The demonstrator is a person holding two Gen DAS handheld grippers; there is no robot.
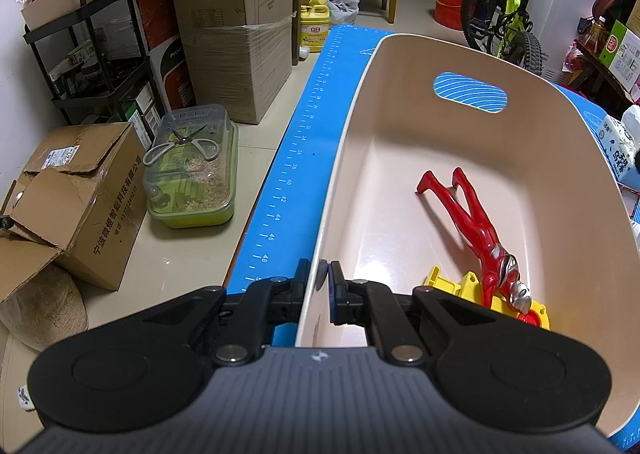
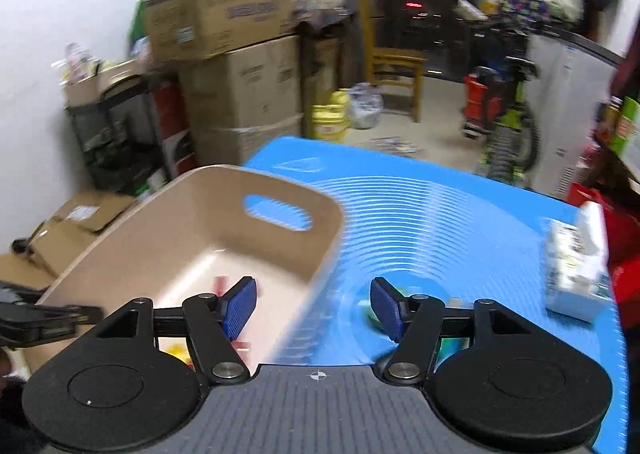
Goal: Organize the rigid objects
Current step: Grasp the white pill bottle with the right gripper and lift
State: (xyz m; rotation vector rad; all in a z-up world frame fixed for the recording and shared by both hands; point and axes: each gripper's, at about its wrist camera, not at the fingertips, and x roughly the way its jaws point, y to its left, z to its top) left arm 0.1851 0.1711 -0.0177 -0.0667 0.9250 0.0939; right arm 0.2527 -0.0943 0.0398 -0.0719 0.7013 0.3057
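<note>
My left gripper (image 1: 322,278) is clamped on the near-left rim of the beige plastic bin (image 1: 400,53), one finger outside the wall, one inside. My right gripper (image 2: 314,308) stands released with nothing between its blue pads (image 2: 240,304), over the bin's right wall and the blue ruled mat (image 2: 440,213). In the bin lies a red plastic hero figure (image 1: 476,230), long axis running near-right to far-left, legs pointing far, head resting on a yellow plastic toy (image 1: 464,286) at the near end.

Even indoor light, soft shadows. Left wrist view sharp; right wrist view motion-blurred throughout, far clutter smeared. Fisheye bending and dark vignette at corners in both.
</note>
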